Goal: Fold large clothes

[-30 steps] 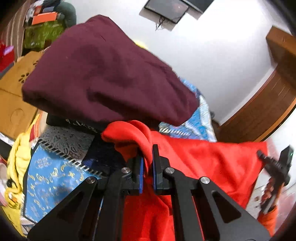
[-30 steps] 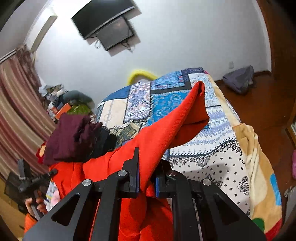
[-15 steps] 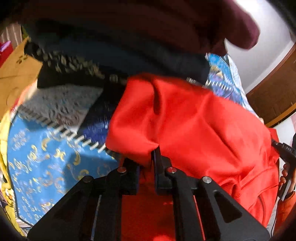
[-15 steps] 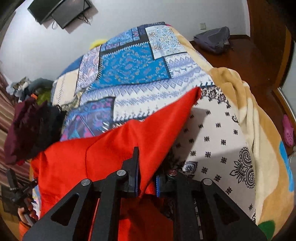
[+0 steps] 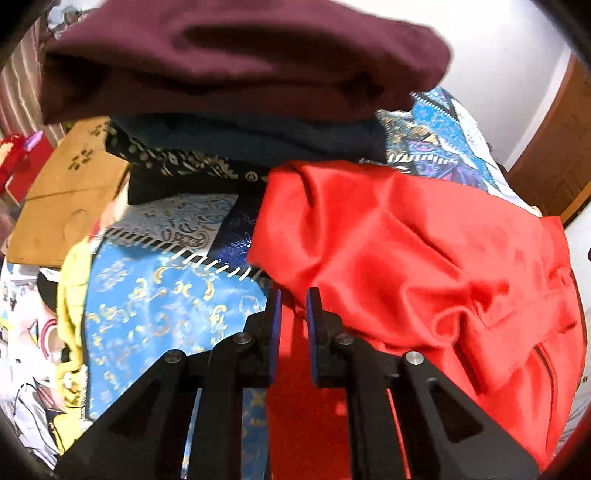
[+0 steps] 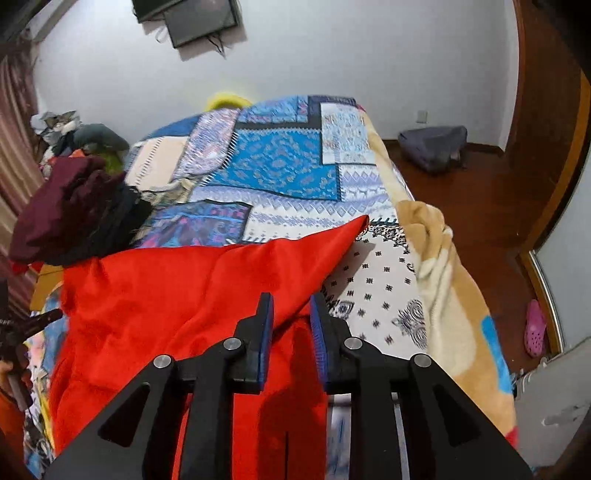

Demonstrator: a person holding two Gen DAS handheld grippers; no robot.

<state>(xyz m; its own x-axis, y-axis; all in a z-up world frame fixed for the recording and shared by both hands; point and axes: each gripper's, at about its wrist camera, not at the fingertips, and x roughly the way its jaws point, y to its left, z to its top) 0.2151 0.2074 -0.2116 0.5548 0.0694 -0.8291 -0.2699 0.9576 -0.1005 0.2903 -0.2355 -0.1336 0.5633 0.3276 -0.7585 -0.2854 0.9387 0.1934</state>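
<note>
Nearest to me, the right gripper [image 6: 291,314] is low over the bed, and its jaws are opening. The edge of the red garment [image 6: 177,295] lies between the blue pads [image 6: 265,341], but there is a gap on each side, so the pads do not press on it. The left gripper [image 5: 293,306] is also low, and its jaws are nearly together. Red cloth is seen in the narrow slot between them; the garment's bunched edge sits just above the tips, and I cannot tell if the pads really pinch it.

The red garment [image 5: 424,266] lies spread on the patchwork bedspread [image 6: 280,166], at the near end of the bed. One pointed corner reaches toward the white patterned patch, and the rest is wrinkled and folded on itself on the left gripper's side.

Just behind it is a stack of folded clothes: a maroon garment [image 5: 229,62] on top, dark pieces [image 5: 240,144] under it, the lowest with a pale print. The stack nearly touches the far edge of the red garment. Beside the bed on that side stands a brown cardboard box [image 5: 70,192].

A beige fleece blanket [image 6: 454,295] hangs along the other edge of the bed. Farther away, a grey bag [image 6: 434,146] lies on the wooden floor near the white wall, and a dark screen [image 6: 199,18] is mounted high on that wall.
</note>
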